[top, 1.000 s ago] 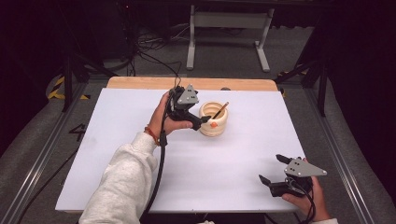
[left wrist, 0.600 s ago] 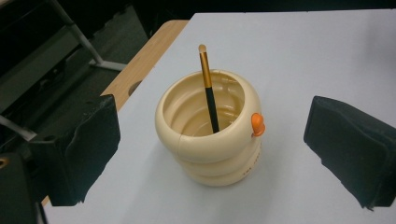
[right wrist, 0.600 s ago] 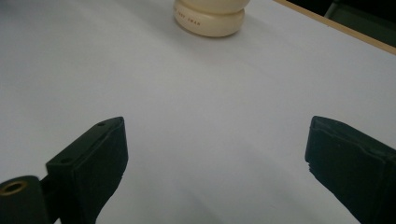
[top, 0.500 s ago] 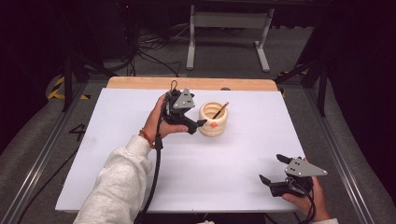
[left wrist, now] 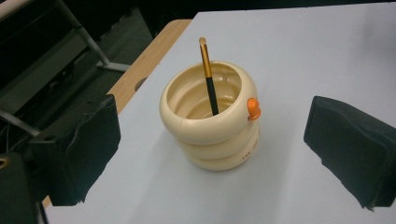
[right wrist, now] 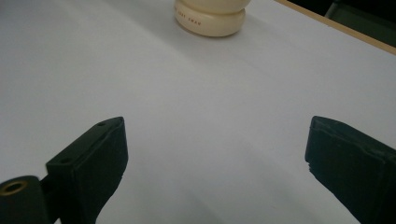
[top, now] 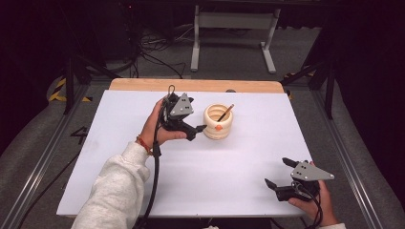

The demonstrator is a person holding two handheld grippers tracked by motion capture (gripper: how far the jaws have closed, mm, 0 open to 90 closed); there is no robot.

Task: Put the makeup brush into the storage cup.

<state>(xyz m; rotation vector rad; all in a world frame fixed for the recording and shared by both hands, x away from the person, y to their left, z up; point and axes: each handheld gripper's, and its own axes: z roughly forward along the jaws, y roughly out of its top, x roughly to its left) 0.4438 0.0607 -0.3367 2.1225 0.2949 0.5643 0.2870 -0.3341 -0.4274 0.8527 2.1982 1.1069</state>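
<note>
From my seat at the high view, the cream ribbed cup (top: pixel 218 122) stands upright on the white worktop (top: pixel 119 143), toward the far edge and a little right of the middle. A brush (top: pixel 225 112) leans inside it, with a black lower shaft and a gold upper part whose tip pokes above the rim. A small orange knob (left wrist: pixel 252 107) sits on the cup's outer rim.

My left tongs (top: pixel 195 130) are just beside the cup on its left, held in the left hand (top: pixel 155 126), which comes out of a pale grey sleeve (top: pixel 117 191). In the left gripper view the two black pads stand wide apart with the cup between and beyond them, touching neither (there is bare worktop on both sides of the cup). The jaws are spread and hold nothing.

My right tongs (top: pixel 281 172) sit at the near right corner of the worktop, well apart from the cup, gripped by the right hand (top: pixel 313 202). Their jaws are spread too; in the right gripper view I see white surface between the pads and the base of the cup (right wrist: pixel 210 16) at the top of the frame, with faint lettering on its lowest ring that I cannot read.

A strip of bare wood (top: pixel 191 85) runs along the worktop's far edge, and a grey metal stand (top: pixel 234 28) rests on the floor behind it.
</note>
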